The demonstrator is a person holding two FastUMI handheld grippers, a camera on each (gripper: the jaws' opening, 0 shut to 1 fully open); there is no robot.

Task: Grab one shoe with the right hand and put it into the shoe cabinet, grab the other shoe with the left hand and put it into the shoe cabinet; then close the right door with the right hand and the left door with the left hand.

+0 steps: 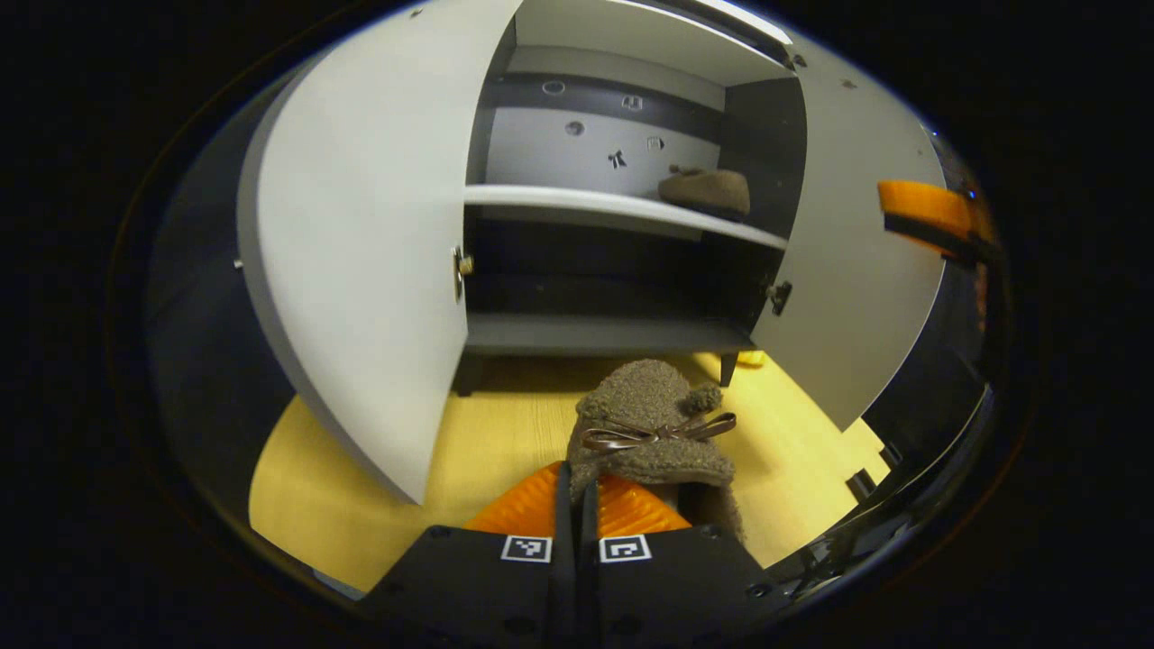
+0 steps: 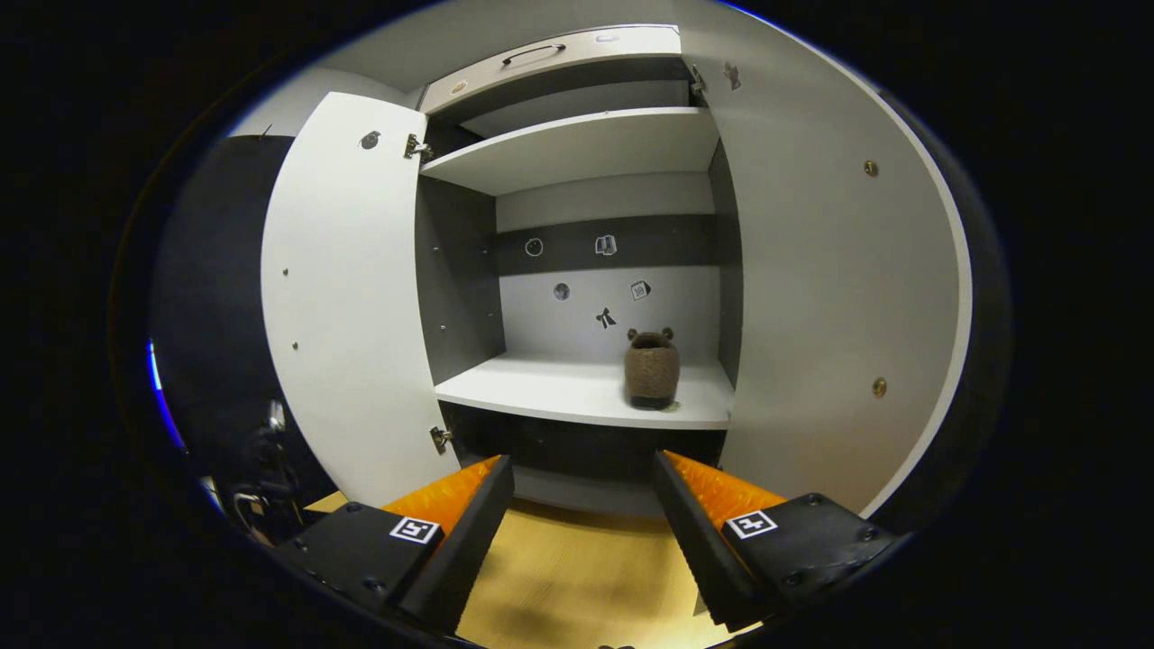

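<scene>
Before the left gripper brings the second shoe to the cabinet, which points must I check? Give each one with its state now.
1. Left gripper shut on second shoe: ok.
2. Left door open: ok.
3. Right door open: ok.
4. First shoe already on middle shelf: ok.
5. Free space on the shelf left of the first shoe: ok.
6. Right gripper open, empty, outside the cabinet: ok.

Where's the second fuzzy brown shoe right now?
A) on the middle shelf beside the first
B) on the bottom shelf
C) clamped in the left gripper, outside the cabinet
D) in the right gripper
C: in the left gripper view the left gripper has its fingers closed on the bow-trimmed shoe above the yellow floor, in front of the open cabinet; the other shoe sits alone on the middle shelf, and the right gripper is open and empty.
</scene>
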